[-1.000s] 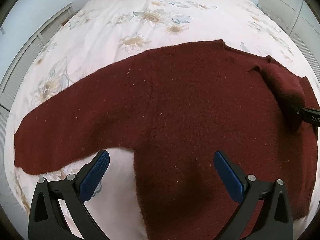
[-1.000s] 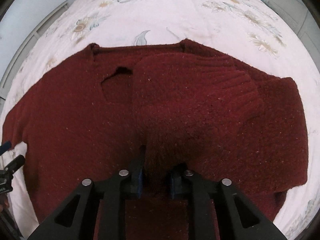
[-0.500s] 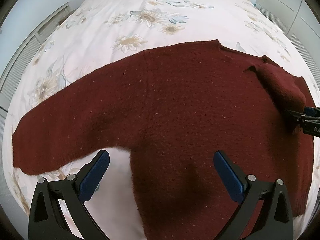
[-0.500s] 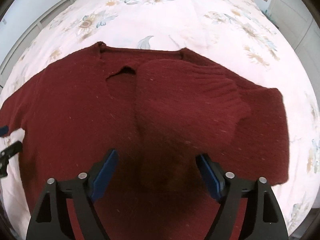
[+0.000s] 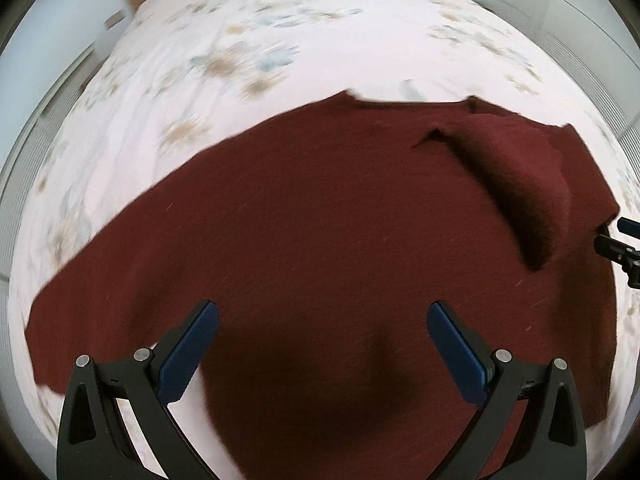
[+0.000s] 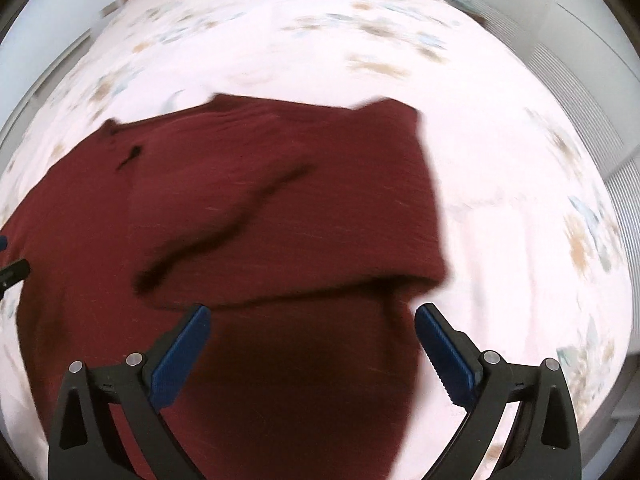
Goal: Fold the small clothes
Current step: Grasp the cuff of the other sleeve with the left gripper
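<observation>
Hand-held grippers, left (image 5: 322,346) and right (image 6: 312,346), hover spread apart, empty, over the maroon sweater (image 5: 320,240).

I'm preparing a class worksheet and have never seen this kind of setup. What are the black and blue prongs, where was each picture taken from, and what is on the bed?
No robot here: a person holds a two-finger claw in each hand, and a fisheye camera on each claw looks out along its fingers. One picture is from the left claw, the other from the right claw. The prongs are the claw fingers with blue pads. Both claws are open and hold nothing. A dark red sweater lies on a flowered bed. Its right sleeve is folded over the body; the left sleeve lies spread out.
</observation>
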`<action>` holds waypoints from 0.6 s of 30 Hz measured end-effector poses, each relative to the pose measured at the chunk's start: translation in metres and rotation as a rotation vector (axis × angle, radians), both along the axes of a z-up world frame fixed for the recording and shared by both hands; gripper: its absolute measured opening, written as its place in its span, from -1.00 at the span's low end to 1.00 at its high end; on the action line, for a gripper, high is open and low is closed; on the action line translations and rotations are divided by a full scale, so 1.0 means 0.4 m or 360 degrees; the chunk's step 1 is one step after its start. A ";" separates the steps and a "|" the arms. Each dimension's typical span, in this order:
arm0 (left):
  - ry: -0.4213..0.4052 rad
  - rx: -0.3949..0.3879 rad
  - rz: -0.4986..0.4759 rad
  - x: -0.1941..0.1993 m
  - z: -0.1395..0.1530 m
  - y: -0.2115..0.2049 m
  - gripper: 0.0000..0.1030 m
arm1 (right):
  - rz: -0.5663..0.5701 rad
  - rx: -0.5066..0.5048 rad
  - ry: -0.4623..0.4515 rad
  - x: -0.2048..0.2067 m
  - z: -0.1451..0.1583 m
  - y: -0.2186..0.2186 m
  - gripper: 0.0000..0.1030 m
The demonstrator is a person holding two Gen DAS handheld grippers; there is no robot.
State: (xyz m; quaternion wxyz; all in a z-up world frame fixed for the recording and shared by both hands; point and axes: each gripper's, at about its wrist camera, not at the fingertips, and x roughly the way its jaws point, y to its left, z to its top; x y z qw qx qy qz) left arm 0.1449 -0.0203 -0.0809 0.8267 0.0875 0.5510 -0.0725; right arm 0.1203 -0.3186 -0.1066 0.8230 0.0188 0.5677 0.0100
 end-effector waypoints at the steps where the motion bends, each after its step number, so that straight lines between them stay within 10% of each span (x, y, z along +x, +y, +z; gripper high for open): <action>1: -0.0002 -0.0002 -0.0021 0.007 0.001 -0.019 0.98 | -0.0041 0.0006 0.0005 -0.008 -0.005 -0.027 0.97; 18: -0.0002 0.0103 -0.0605 0.147 -0.049 -0.542 0.98 | -0.0306 0.0153 0.0038 -0.074 -0.092 -0.186 0.97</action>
